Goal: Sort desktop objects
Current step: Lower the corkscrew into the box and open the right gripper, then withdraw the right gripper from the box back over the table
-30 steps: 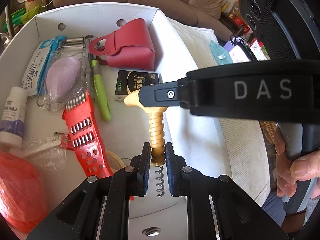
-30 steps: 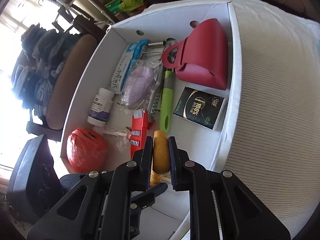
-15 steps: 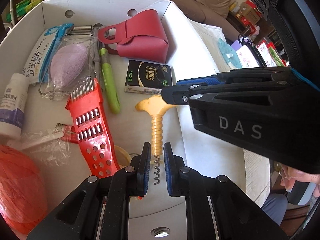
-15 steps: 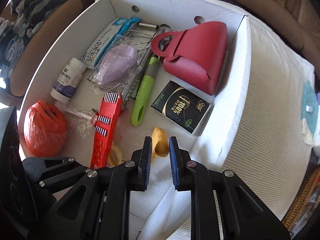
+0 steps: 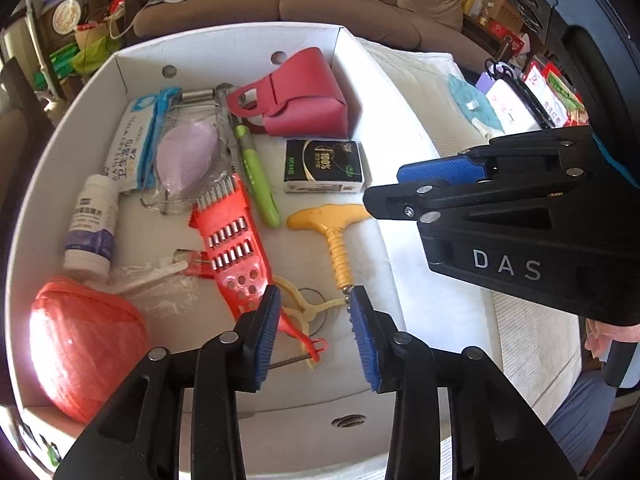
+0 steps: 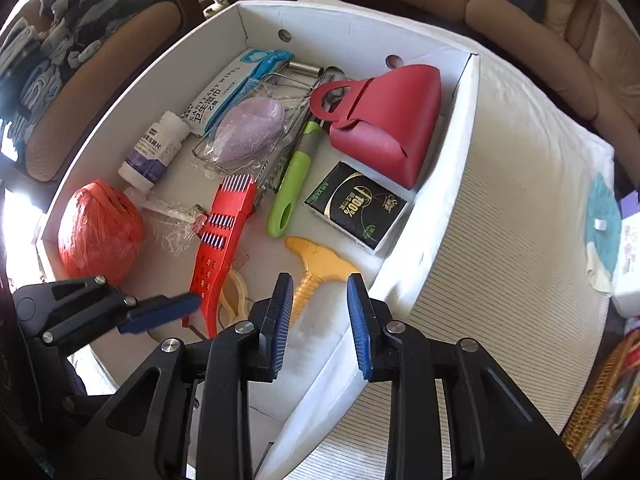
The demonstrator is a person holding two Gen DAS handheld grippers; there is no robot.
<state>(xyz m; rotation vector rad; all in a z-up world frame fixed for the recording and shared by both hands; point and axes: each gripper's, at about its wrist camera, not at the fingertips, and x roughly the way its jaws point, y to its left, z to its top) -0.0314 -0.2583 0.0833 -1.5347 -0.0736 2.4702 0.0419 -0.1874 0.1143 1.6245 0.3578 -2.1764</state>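
Note:
A yellow T-handled corkscrew (image 5: 334, 236) lies loose on the floor of the white box (image 5: 248, 36), near its right wall; it also shows in the right wrist view (image 6: 316, 262). My left gripper (image 5: 316, 320) is open and empty just above the corkscrew's metal spiral end. My right gripper (image 6: 316, 312) is open and empty just behind the handle; it also shows in the left wrist view (image 5: 404, 188) over the box's right wall.
The box also holds a red pouch (image 5: 304, 100), a black packet (image 5: 324, 164), a green-handled tool (image 5: 256, 176), a red grater (image 5: 232, 240), a purple sponge in wrap (image 5: 186, 158), a white bottle (image 5: 92, 224), an orange twine ball (image 5: 84, 340) and wipes (image 5: 132, 140). A striped white cloth (image 6: 500, 240) lies to the right.
Both grippers held the corkscrew, the left on its spiral end and the right on its handle. Both have opened and drawn back, and the corkscrew now lies in the box.

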